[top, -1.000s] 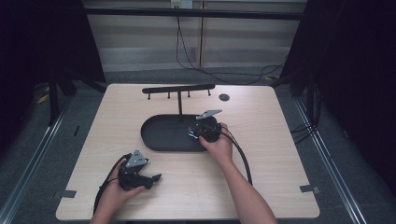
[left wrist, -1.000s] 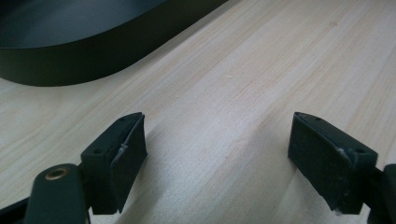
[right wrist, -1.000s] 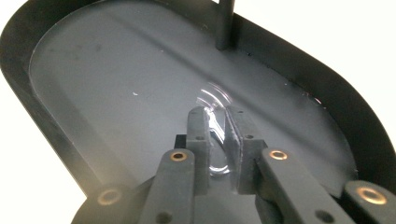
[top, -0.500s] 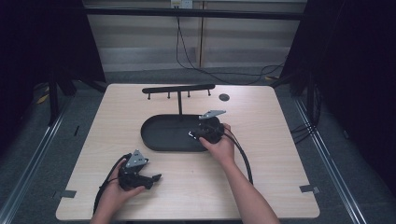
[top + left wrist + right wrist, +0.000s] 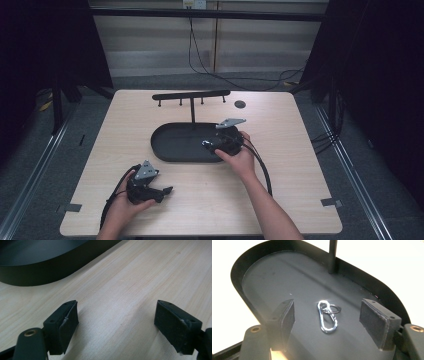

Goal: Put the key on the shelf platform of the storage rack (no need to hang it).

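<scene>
Wooden table (image 5: 300,165): black oval tray (image 5: 175,145) holding a silver carabiner (image 5: 327,316); right gripper (image 5: 334,315) spread above the carabiner; left gripper (image 5: 117,322) spread over bare wood beside the tray.

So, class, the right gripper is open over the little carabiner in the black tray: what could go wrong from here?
1. The carabiner lies flat on the floor of the tray, so the right gripper may slide over it instead of catching it.
2. A small ring is linked to it; it could swing or snag once lifted.
3. The upright post stands just beyond, so a forward push might knock it.
</scene>
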A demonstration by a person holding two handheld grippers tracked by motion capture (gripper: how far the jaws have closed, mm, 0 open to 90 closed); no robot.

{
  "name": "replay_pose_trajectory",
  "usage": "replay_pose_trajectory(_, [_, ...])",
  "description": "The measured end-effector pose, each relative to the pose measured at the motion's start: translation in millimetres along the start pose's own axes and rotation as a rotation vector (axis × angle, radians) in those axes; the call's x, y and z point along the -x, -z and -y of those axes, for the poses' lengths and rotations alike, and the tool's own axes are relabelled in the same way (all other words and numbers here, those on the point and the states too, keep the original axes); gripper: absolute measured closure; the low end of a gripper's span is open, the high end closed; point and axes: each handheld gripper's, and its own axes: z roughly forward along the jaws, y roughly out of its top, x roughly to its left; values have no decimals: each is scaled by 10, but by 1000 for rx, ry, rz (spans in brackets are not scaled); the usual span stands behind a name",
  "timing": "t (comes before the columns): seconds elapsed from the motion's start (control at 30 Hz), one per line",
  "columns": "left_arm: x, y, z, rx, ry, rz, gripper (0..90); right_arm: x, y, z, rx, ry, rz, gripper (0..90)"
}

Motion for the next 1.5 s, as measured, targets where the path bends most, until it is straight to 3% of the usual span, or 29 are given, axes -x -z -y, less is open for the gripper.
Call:
replay_pose_trajectory(0.17, [-1, 0, 0, 0, -1, 0, 191, -35, 27, 4, -43, 29, 31, 222])
replay_pose_trajectory(0.27, [-1, 1, -1, 0, -2, -2, 191, -54, 50, 22, -59, 37, 24, 214])
replay_pose_trajectory(0.5, [0, 0, 0, 0, 0, 0, 191, -39, 166, 86, -26, 36, 14, 214])
replay_pose_trajectory(1.5, [0, 0, 0, 0, 0, 2, 191, 44, 614, 380, 7, 21, -28, 223])
